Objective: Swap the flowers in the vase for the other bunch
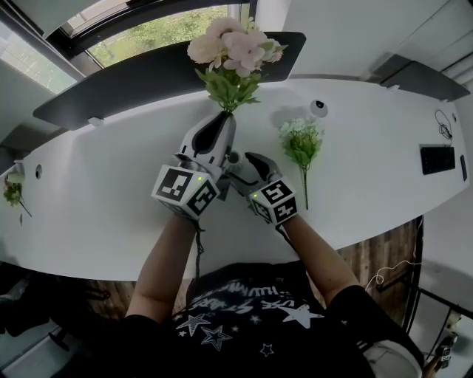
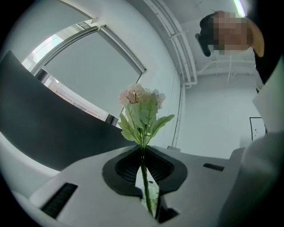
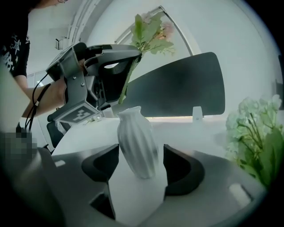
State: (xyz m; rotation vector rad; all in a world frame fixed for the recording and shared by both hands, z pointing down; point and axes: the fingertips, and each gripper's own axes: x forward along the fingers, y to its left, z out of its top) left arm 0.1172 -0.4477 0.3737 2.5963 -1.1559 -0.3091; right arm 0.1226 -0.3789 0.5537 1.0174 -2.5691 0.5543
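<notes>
Left tongs clenched on the pink bunch stem; right tongs released, straddling the white vase

1. Head view: bright and even. Daylight comes through the window at the top, and the white table is nearly washed out toward its far edge.
2. A soft grey shadow lies on the table beside the green bunch (faint, with no hard outline).
3. The wide lens bows the table's edges into curves.
4. Left gripper view: black vignette in the corners, and a ceiling lamp glares at the top right. The pink bunch is fairly sharp, but its stem blurs low down.
5. Right gripper view: hazy throughout — the vase and the green bunch are soft.
</notes>
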